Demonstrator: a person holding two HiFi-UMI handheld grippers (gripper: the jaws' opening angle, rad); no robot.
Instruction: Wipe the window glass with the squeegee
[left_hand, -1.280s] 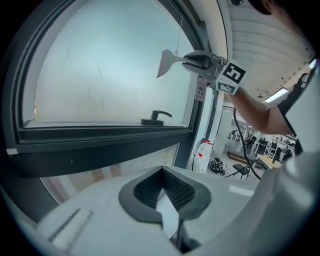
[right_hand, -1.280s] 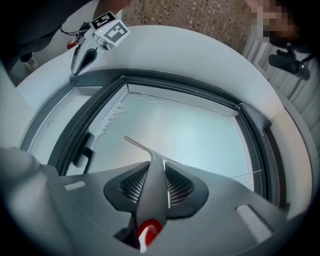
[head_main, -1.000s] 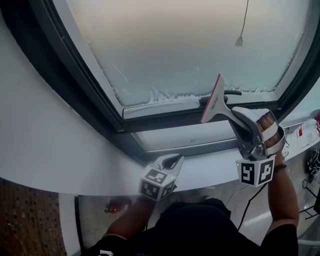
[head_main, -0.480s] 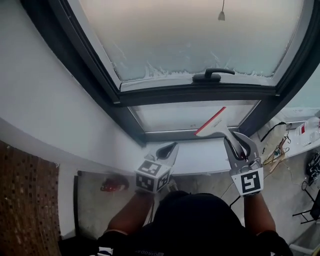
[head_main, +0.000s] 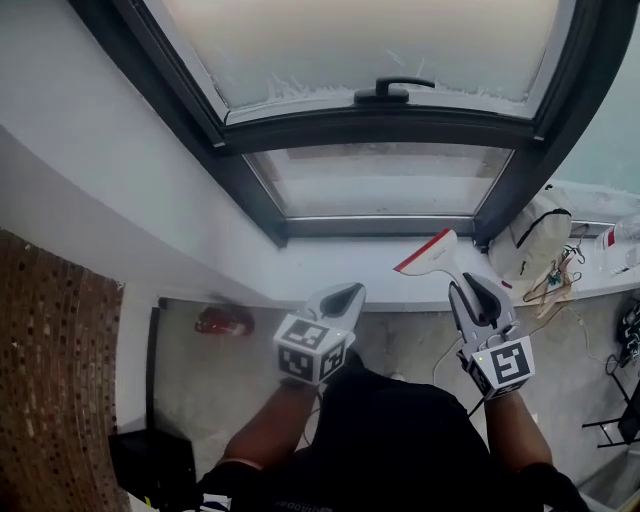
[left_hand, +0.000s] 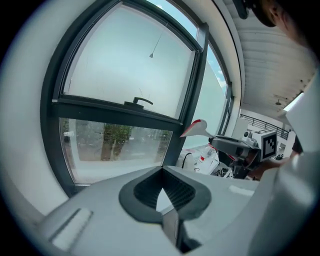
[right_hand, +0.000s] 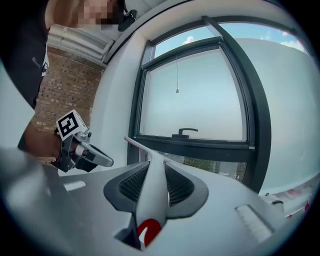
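Flagging risks, left to right: left gripper (head_main: 338, 298) hangs low in front of the sill (head_main: 350, 262), jaws closed together on nothing, so it's no backup if the tool slips

squeegee (head_main: 430, 254) is off the glass, blade out over the sill under the lower pane (head_main: 380, 180). Its handle is clamped between the jaws of the right gripper (head_main: 482, 296), which are shut tight on it. The grip looks narrow on a smooth handle, so I'd guess pressing the blade on the glass could twist it in the jaws and leave streaks

window handle (head_main: 390, 90) sticks out at the foot of the frosted pane (head_main: 380, 40); a full-width stroke there would likely catch it

far right, white bag (head_main: 535, 240) and cables (head_main: 560, 285) crowd the sill, snag risk on any swing that way
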